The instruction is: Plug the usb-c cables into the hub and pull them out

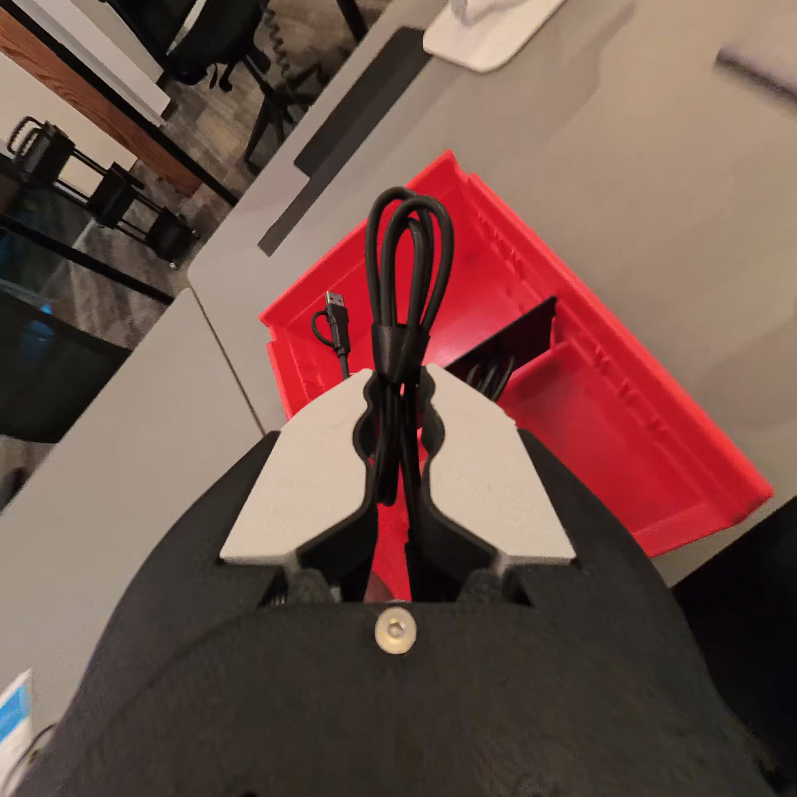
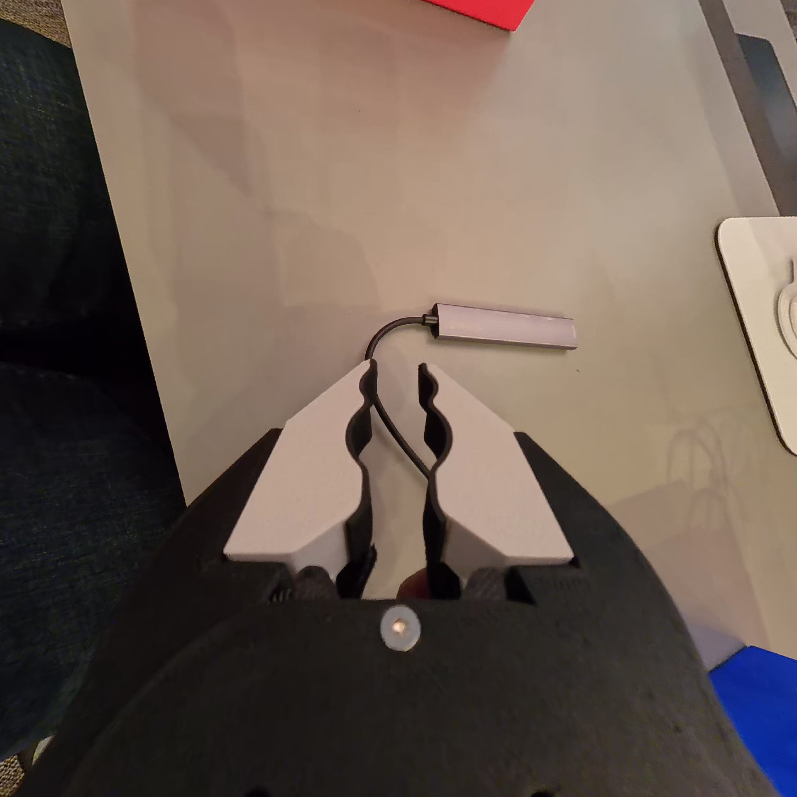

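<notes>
My left gripper [image 1: 399,375] is shut on a bundled black USB cable [image 1: 409,267] tied with a black strap, its loops sticking out past the fingertips. It is held above a red bin [image 1: 582,388]. Another black cable with a USB plug [image 1: 334,319] lies in the bin's left compartment. In the right wrist view a grey hub [image 2: 504,332] lies flat on the table just beyond my right gripper [image 2: 399,366]. The hub's short black tail cable [image 2: 388,340] curves back and crosses the gap between the fingers, which stand a little apart with nothing clamped.
A black divider [image 1: 517,340] splits the bin, with more dark cables [image 1: 491,375] behind it. A white pad [image 2: 759,310] lies at the right, a blue object [image 2: 759,707] at the lower right. The table's left edge [image 2: 129,258] is close. Office chairs stand beyond the table. Tip to tip, the grippers are about 40 cm apart.
</notes>
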Motion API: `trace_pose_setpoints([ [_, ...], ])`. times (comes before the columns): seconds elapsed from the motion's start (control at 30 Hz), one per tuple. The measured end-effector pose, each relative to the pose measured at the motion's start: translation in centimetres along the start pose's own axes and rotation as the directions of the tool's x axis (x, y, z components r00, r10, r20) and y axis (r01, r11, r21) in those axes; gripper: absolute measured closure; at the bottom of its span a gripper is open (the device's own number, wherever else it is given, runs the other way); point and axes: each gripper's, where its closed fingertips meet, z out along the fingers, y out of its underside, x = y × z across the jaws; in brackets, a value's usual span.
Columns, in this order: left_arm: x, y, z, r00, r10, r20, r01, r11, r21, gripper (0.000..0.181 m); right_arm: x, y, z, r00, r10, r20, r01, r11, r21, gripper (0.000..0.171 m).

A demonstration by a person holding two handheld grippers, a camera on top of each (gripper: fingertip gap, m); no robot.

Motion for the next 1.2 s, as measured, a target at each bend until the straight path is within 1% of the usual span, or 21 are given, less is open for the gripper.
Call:
trace_pose_setpoints([
  [0.1, -0.1, -1.1, -0.5, 0.989, -0.125, -0.083, 0.133, 0.987, 0.092, 0.165, 0.0, 0.1, -0.1, 1.0, 0.003, 0.0, -0.003, 1.0, -0.002, 0.155],
  [0.3, 0.4, -0.8, 0.2, 0.926, -0.305, -0.222, 0.345, 0.924, 0.165, 0.165, -0.1, 0.1, -0.1, 1.0, 0.005, 0.001, -0.005, 1.0, -0.001, 0.155],
  [0.4, 0.5, -1.9, 0.0, 0.862, -0.391, -0.322, 0.473, 0.848, 0.238, 0.165, -0.2, 0.3, -0.1, 1.0, 0.005, 0.004, -0.005, 1.0, -0.004, 0.155],
  [0.43, 0.3, -2.3, -0.2, 0.849, -0.405, -0.339, 0.498, 0.828, 0.259, 0.165, -0.2, 0.3, -0.1, 1.0, 0.006, 0.004, -0.006, 1.0, -0.005, 0.155],
  [0.53, -0.4, -3.0, -0.6, 0.836, -0.419, -0.354, 0.524, 0.801, 0.29, 0.165, -0.1, 0.4, -0.1, 1.0, 0.009, 0.003, -0.009, 1.0, -0.005, 0.155],
  [0.63, -1.1, -4.7, -1.8, 0.846, -0.396, -0.357, 0.515, 0.779, 0.358, 0.165, -0.1, 0.4, -0.1, 1.0, 0.011, 0.004, -0.011, 1.0, -0.005, 0.155],
  [0.67, -1.2, -5.1, -2.1, 0.857, -0.385, -0.343, 0.5, 0.783, 0.37, 0.165, -0.2, 0.3, 0.0, 1.0, 0.011, 0.005, -0.011, 1.0, -0.005, 0.155],
  [0.73, -1.0, -5.1, -1.8, 0.861, -0.384, -0.334, 0.491, 0.799, 0.347, 0.165, -0.3, 0.3, 0.0, 1.0, 0.009, 0.008, -0.009, 1.0, -0.004, 0.155],
  [0.77, -0.7, -4.3, -1.0, 0.855, -0.398, -0.332, 0.496, 0.814, 0.302, 0.165, -0.3, 0.2, 0.1, 1.0, 0.008, 0.008, -0.007, 1.0, -0.003, 0.155],
  [0.83, 0.7, -0.7, 1.6, 0.831, -0.453, -0.322, 0.51, 0.852, 0.118, 0.164, -0.3, 0.1, 0.0, 1.0, 0.007, 0.008, -0.007, 1.0, 0.001, 0.155],
  [0.87, 1.5, 1.2, 2.7, 0.807, -0.494, -0.322, 0.528, 0.849, 0.02, 0.163, -0.3, 0.1, 0.0, 1.0, 0.007, 0.007, -0.007, 1.0, 0.002, 0.155],
  [0.9, 2.3, 2.5, 3.5, 0.783, -0.525, -0.332, 0.545, 0.838, -0.04, 0.162, -0.3, 0.1, -0.1, 1.0, 0.007, 0.005, -0.007, 1.0, 0.001, 0.155],
  [0.97, 2.5, 4.1, 4.5, 0.774, -0.566, -0.283, 0.569, 0.818, -0.082, 0.161, -0.2, 0.4, -0.3, 1.0, 0.01, 0.003, -0.01, 1.0, -0.003, 0.155],
  [1.03, 2.2, 4.6, 4.7, 0.781, -0.573, -0.247, 0.566, 0.818, -0.106, 0.158, -0.1, 0.6, -0.4, 1.0, 0.014, 0.002, -0.014, 1.0, -0.006, 0.155],
  [1.07, 1.6, 4.5, 4.6, 0.789, -0.573, -0.221, 0.567, 0.818, -0.1, 0.157, -0.1, 0.7, -0.4, 1.0, 0.016, 0.001, -0.016, 1.0, -0.008, 0.155],
  [1.13, 0.3, 3.6, 3.9, 0.79, -0.578, -0.205, 0.582, 0.812, -0.043, 0.15, 0.0, 0.7, -0.3, 1.0, 0.019, 0.0, -0.019, 1.0, -0.008, 0.155],
  [1.2, -0.7, 3.4, 3.2, 0.819, -0.554, -0.148, 0.558, 0.83, -0.012, 0.149, 0.0, 0.5, -0.3, 1.0, 0.018, 0.002, -0.018, 1.0, -0.002, 0.155],
])
